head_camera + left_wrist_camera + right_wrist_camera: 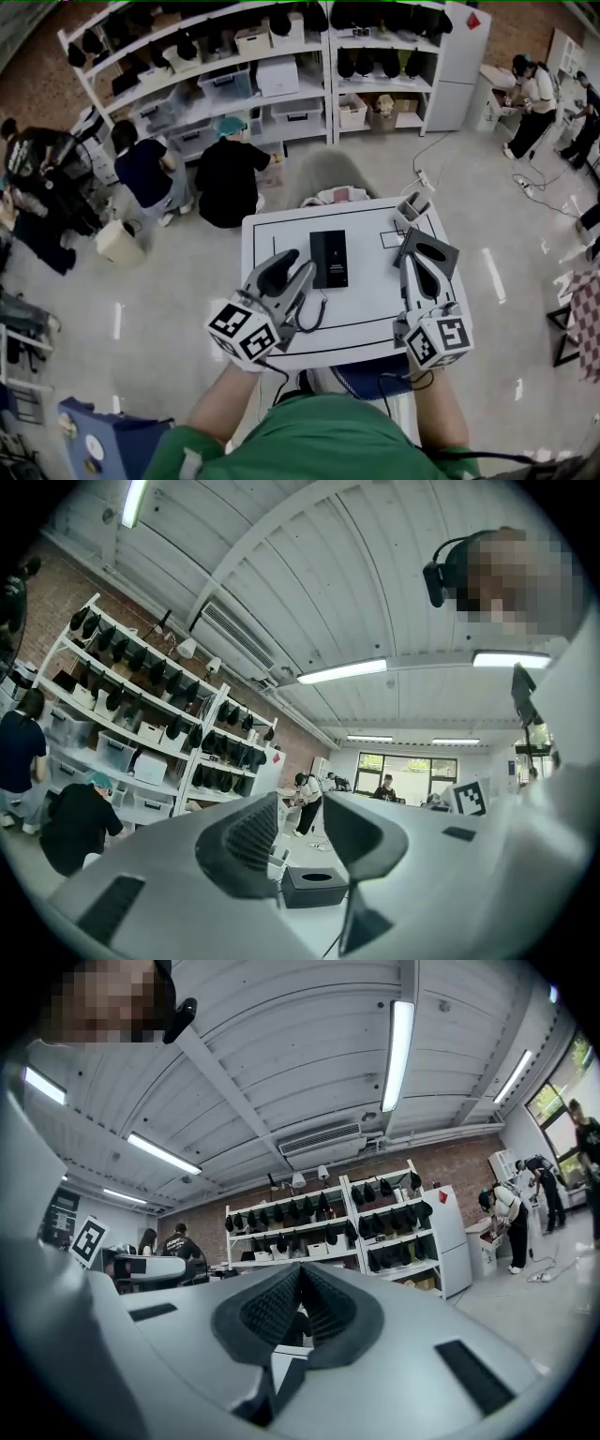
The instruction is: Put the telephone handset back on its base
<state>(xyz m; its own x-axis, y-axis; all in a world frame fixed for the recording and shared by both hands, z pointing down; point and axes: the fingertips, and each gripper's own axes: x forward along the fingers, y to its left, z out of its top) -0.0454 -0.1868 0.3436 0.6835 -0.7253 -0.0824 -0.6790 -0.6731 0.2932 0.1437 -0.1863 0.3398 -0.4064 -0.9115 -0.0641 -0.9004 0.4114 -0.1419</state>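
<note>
Head view with both gripper views. A white surface is shown, marked with a black rectangular outline. The black telephone is seen at the middle of the surface, inside the outline; its handset cannot be told apart from its base in any view. A dark cord is seen curling from the near end of the telephone toward the near edge of the surface.

The left gripper is held above the near left part of the surface, just beside the telephone's left side. In the left gripper view, the 2 jaws of the left gripper are shown apart, with nothing clamped between them; the telephone is visible through the gap, low and beyond the jaws.

The right gripper is held over the right edge of the surface, well apart from the telephone. In the right gripper view, the 2 jaws of the right gripper are shown together at their tips, with nothing held.

A small grey object of undetermined kind is placed at the far right corner of the surface. White shelving is seen beyond the far edge, with 2 persons seated on the floor before it.
</note>
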